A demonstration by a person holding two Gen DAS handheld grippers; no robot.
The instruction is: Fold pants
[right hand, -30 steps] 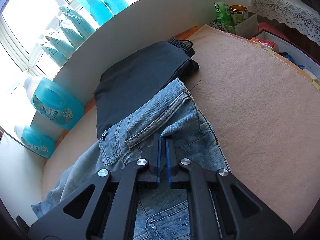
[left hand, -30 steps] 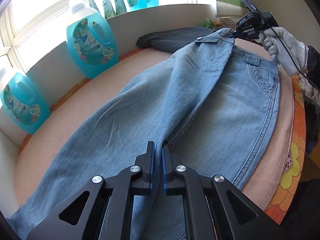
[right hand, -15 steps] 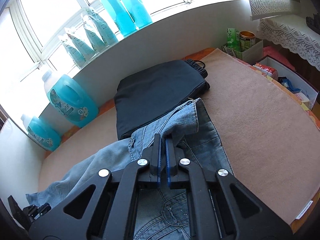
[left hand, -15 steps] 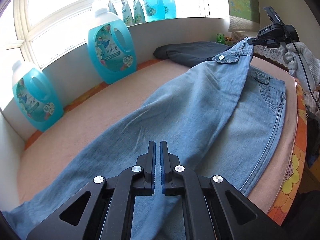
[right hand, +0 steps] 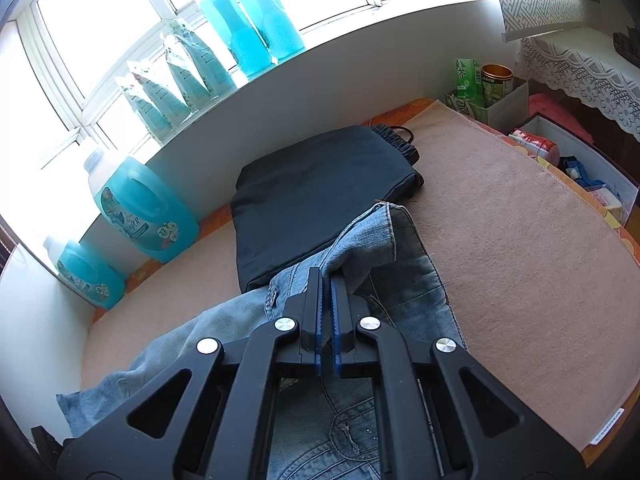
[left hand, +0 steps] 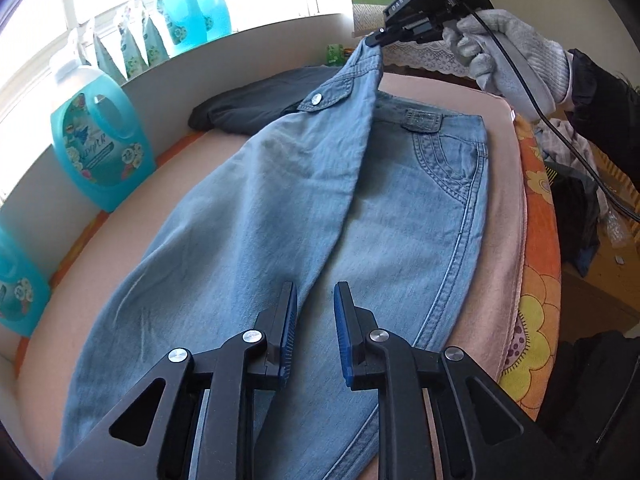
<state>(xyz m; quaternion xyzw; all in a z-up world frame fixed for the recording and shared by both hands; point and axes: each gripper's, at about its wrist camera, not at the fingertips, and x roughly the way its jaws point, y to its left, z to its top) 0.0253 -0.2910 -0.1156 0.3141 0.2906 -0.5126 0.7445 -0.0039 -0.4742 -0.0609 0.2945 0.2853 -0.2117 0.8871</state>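
Observation:
Light blue jeans (left hand: 280, 208) lie on the tan mat (left hand: 172, 168), one half folded over the other. My left gripper (left hand: 316, 304) hovers over the legs; its jaws are opening, the fold edge of the denim under the gap, the pads clear of it. At the top right, held by a gloved hand (left hand: 516, 56), my right gripper (left hand: 378, 38) is shut on the jeans' waistband and lifts that corner. In the right wrist view the right gripper (right hand: 326, 284) pinches the raised waistband (right hand: 368, 240), with the rest of the jeans (right hand: 200, 340) trailing off to the lower left.
Folded dark pants (right hand: 320, 192) lie beyond the jeans by the wall. Blue detergent bottles (left hand: 100, 148) stand along the wall and windowsill. Boxes and tins (right hand: 488, 88) crowd the far right. The mat's edge and a flowered cloth (left hand: 536, 240) run along the right.
The left gripper's jaws, shut on the denim before, have parted and let it go. The right gripper has lifted the waistband corner higher.

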